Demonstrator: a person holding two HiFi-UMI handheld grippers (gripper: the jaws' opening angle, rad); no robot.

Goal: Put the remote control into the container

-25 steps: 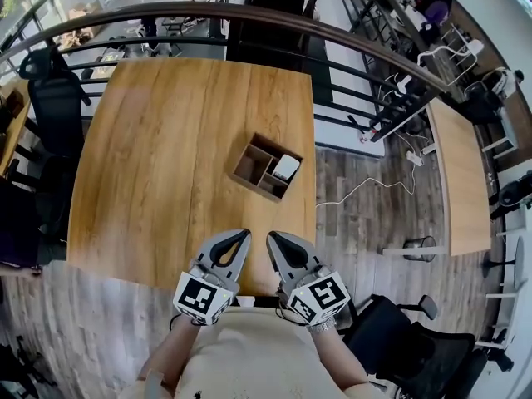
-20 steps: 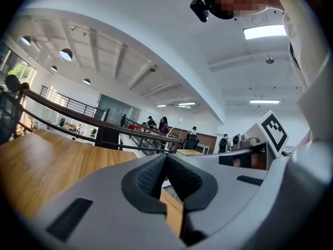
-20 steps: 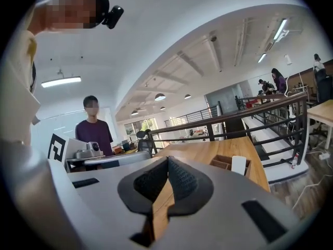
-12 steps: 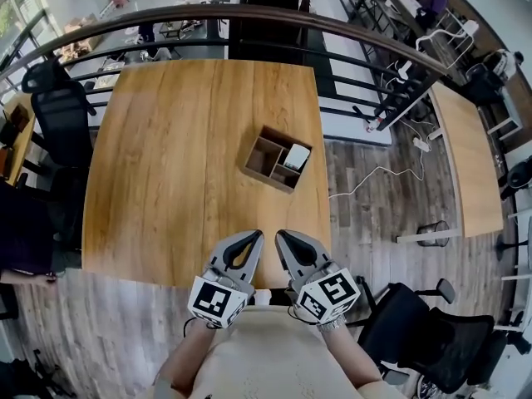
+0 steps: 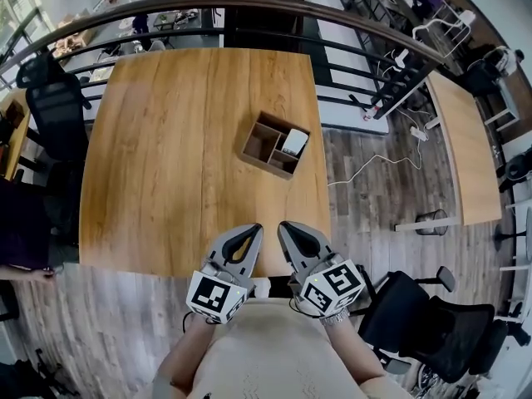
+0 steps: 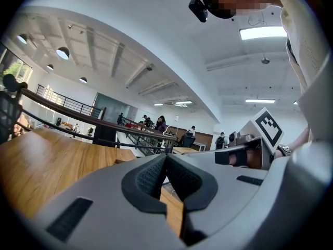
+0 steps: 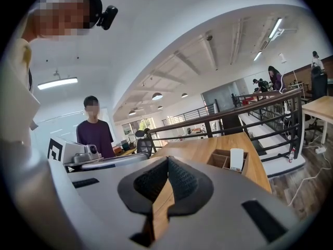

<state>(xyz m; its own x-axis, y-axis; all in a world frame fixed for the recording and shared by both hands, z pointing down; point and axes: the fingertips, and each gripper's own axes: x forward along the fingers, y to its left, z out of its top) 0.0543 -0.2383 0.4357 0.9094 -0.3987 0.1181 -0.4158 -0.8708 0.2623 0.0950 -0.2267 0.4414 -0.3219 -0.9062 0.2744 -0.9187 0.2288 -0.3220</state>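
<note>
Wooden table — office chair — curved railing.

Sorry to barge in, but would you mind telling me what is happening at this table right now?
A person holds a tool in each hand, low at the near edge of the wooden table. The left tool and the right tool are both shut and empty. The white remote control already stands in the right end compartment of the container, further out on the table and apart from both tools, so the task looks done.
</note>
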